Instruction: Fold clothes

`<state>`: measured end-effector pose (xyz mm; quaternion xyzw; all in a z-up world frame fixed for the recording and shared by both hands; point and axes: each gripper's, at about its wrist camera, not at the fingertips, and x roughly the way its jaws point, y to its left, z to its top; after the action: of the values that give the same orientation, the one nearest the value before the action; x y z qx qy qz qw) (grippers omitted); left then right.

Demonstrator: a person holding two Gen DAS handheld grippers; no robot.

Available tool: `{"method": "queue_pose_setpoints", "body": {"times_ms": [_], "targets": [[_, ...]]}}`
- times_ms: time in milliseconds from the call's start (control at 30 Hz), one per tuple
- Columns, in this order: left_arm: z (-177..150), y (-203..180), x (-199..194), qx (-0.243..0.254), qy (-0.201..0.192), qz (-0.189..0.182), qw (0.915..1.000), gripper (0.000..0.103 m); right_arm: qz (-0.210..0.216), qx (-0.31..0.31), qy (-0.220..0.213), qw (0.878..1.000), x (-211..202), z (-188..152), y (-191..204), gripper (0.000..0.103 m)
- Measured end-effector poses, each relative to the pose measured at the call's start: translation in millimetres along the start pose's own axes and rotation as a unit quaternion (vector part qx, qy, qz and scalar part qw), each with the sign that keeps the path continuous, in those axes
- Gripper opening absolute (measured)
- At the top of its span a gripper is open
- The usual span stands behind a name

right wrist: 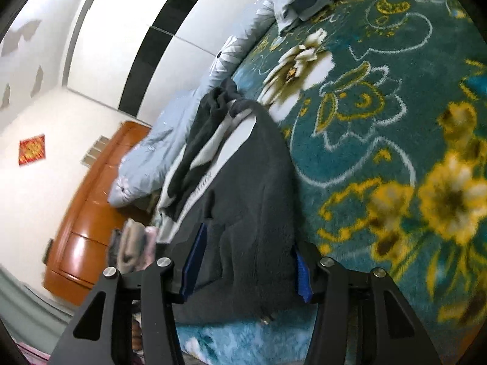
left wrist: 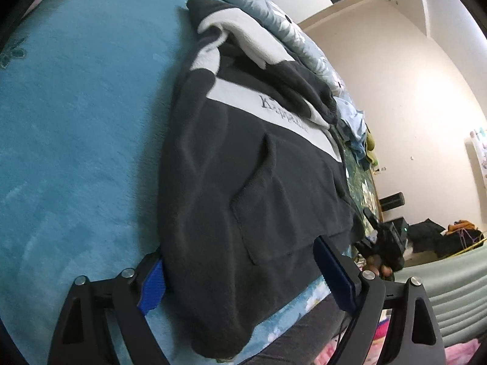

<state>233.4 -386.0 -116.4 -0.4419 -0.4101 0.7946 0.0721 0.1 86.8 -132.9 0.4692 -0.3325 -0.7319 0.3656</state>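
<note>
A dark grey fleece hoodie (left wrist: 243,182) with a white chest band and a front pocket lies on the blue plush blanket (left wrist: 76,121), hem toward me. My left gripper (left wrist: 240,276) is open, its blue pads either side of the hem. In the right wrist view the hoodie (right wrist: 249,206) lies on the green floral blanket (right wrist: 380,106). My right gripper (right wrist: 246,264) is open, with the hem bunched between its blue pads.
A pale blue quilt (left wrist: 298,39) lies behind the hoodie and shows in the right wrist view (right wrist: 158,149). Folded clothes (right wrist: 298,0) sit at the far end. An orange wooden headboard (right wrist: 88,213) stands left. Bags and gear (left wrist: 426,234) lie on the floor.
</note>
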Motion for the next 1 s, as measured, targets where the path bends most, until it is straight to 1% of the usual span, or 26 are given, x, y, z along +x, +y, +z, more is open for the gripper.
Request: {"method": "queue_pose_setpoints", "body": {"times_ms": [33, 67, 133, 167, 200, 267, 333, 400, 433, 467, 500, 533, 567, 633, 667, 733, 833, 933, 1000], "targets": [[-1.2, -1.9, 1.1, 0.003, 0.004, -0.003, 1.0, 0.088, 0.0, 0.006, 0.0, 1.0, 1.0, 1.6, -1.2, 0.05], [-2.5, -3.9, 2.3, 0.007, 0.008, -0.007, 0.9999, 0.088, 0.0, 0.005, 0.0, 1.0, 1.8, 2.1, -0.1, 0.05], [-5.0, -7.8, 4.6, 0.013, 0.016, -0.014, 0.9997, 0.088, 0.003, -0.007, 0.006, 1.0, 3.0, -0.8, 4.5, 0.05], [-6.3, -9.1, 5.3, 0.015, 0.019, -0.018, 0.9995, 0.088, 0.003, -0.013, 0.011, 1.0, 3.2, -2.9, 6.1, 0.049], [-7.9, -9.1, 5.3, 0.015, 0.022, -0.021, 0.9994, 0.088, 0.003, -0.015, 0.014, 1.0, 2.0, -4.9, 5.6, 0.046], [-10.7, -8.9, 5.1, 0.011, 0.024, -0.032, 0.9991, 0.088, 0.003, -0.011, 0.018, 1.0, -1.1, -8.6, 1.8, 0.031], [-12.9, -8.7, 4.4, 0.007, 0.019, -0.039, 0.999, 0.087, 0.008, 0.003, 0.016, 1.0, -2.9, -11.8, -4.5, 0.025], [-14.4, -9.1, 4.4, 0.004, 0.016, -0.032, 0.9993, 0.08, 0.014, 0.011, 0.014, 1.0, -4.2, -12.6, -8.1, 0.023], [-15.2, -9.2, 4.5, 0.003, 0.014, -0.019, 0.9997, 0.068, 0.016, 0.011, 0.012, 1.0, -4.9, -12.4, -7.5, 0.023], [-15.4, -8.0, 4.3, -0.001, 0.011, -0.008, 0.9999, 0.05, 0.018, 0.011, 0.01, 1.0, -5.6, -12.2, -6.3, 0.022], [-15.3, -4.4, 2.9, -0.008, 0.008, 0.0, 0.9999, 0.042, 0.02, 0.011, 0.008, 1.0, -6.4, -11.9, -5.2, 0.022], [-15.2, -0.9, 1.5, -0.016, 0.005, 0.007, 0.9998, 0.031, 0.022, 0.012, 0.004, 1.0, -7.4, -11.3, -4.2, 0.021], [-15.2, 3.4, -0.4, -0.026, 0.001, 0.008, 0.9996, 0.023, 0.026, 0.015, 0.001, 1.0, -8.9, -10.7, -4.3, 0.021], [-15.4, 13.4, -5.8, -0.051, -0.01, -0.013, 0.9985, 0.016, 0.033, 0.026, -0.003, 0.999, -12.6, -10.0, -7.5, 0.02], [-15.3, 14.1, -8.4, -0.053, -0.013, -0.022, 0.9983, 0.014, 0.038, 0.03, -0.003, 0.999, -13.8, -10.1, -8.6, 0.02], [-13.6, 14.3, -14.2, -0.056, -0.021, -0.046, 0.9972, 0.012, 0.047, 0.036, -0.003, 0.998, -15.7, -10.5, -10.4, 0.019], [-1.8, 6.4, -26.6, -0.062, -0.044, -0.115, 0.9905, 0.012, 0.093, 0.053, -0.002, 0.994, -18.2, -7.7, -11.8, 0.018], [13.6, -4.6, -39.8, -0.06, -0.07, -0.159, 0.983, 0.012, 0.141, 0.069, -0.011, 0.987, -22.6, 1.4, -10.9, 0.018], [24.1, -8.3, -46.1, -0.057, -0.081, -0.176, 0.9794, 0.012, 0.165, 0.075, -0.017, 0.983, -24.6, 8.0, -9.7, 0.018]]}}
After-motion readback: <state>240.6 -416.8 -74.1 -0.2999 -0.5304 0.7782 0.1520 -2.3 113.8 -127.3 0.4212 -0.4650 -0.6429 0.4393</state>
